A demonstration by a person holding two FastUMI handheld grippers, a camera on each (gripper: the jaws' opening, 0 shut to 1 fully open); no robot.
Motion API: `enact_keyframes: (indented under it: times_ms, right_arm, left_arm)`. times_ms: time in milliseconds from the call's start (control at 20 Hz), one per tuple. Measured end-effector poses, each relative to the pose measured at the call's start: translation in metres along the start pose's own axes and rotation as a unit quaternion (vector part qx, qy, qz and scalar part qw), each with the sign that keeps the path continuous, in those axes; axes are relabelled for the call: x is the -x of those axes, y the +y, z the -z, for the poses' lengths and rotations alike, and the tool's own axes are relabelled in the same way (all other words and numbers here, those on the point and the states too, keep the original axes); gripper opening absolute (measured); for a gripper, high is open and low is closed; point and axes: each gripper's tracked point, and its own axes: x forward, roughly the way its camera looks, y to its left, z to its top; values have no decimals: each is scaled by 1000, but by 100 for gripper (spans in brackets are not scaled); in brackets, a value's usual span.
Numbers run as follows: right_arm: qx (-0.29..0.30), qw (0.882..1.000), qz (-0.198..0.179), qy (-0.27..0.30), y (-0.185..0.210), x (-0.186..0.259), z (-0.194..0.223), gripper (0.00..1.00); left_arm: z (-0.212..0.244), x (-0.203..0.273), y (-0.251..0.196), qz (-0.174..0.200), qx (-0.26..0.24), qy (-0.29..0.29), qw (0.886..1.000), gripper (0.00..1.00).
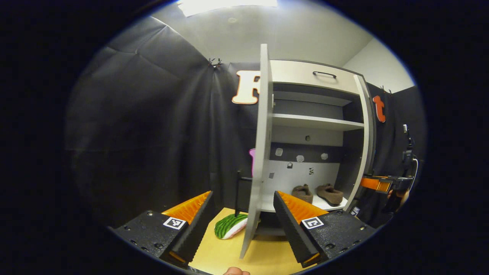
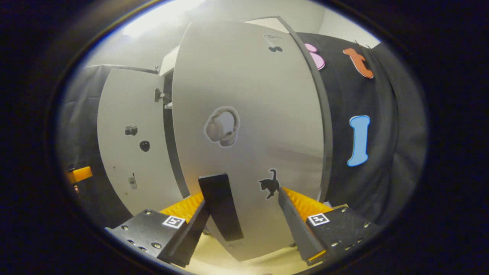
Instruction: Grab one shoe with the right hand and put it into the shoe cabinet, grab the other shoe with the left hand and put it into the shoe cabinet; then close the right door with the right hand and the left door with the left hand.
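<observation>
Black cloth walls the booth around a pale wooden floor (image 1: 267, 256). Left gripper view: both shoes (image 1: 317, 193) on the cabinet (image 1: 317, 122) bottom shelf, left door (image 1: 259, 152) edge-on between the spread left gripper (image 1: 244, 214). Right gripper view: right door (image 2: 248, 133) at twelve o'clock, right gripper (image 2: 244, 214) spread wide, empty.

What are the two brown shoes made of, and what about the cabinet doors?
The two brown shoes look like soft felt or wool: fuzzy, dull, slumped shapes. The left door and the right door look like painted or laminated board, smooth and matte grey-white with flat cut edges. It could be wood fibre underneath; that cannot be told.
</observation>
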Motion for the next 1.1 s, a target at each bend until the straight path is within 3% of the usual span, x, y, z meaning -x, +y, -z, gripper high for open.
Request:
enact_keyframes:
  times_ms: [150, 250, 800, 850, 1100]
  right_arm:
    - [-3, 1000, 3, -1, 5, -11, -1, 100]
    - [-9, 1000, 5, 0, 8, -16, -1, 100]
    - [-17, 999, 37, 3, 16, -38, 2, 100]
    - [-16, 999, 41, 0, 16, -40, 1, 100]
    - [-25, 998, 56, -3, 17, -50, 0, 100]
  left_arm:
    - [1, -6, 30, -26, -2, -2, 1000, 93]
    - [8, -16, 39, -24, -2, 4, 1000, 92]
    - [41, -78, 38, 63, 3, 34, 997, 93]
    - [43, -78, 37, 72, 4, 34, 997, 96]
    - [46, -92, 26, 114, 4, 35, 993, 93]
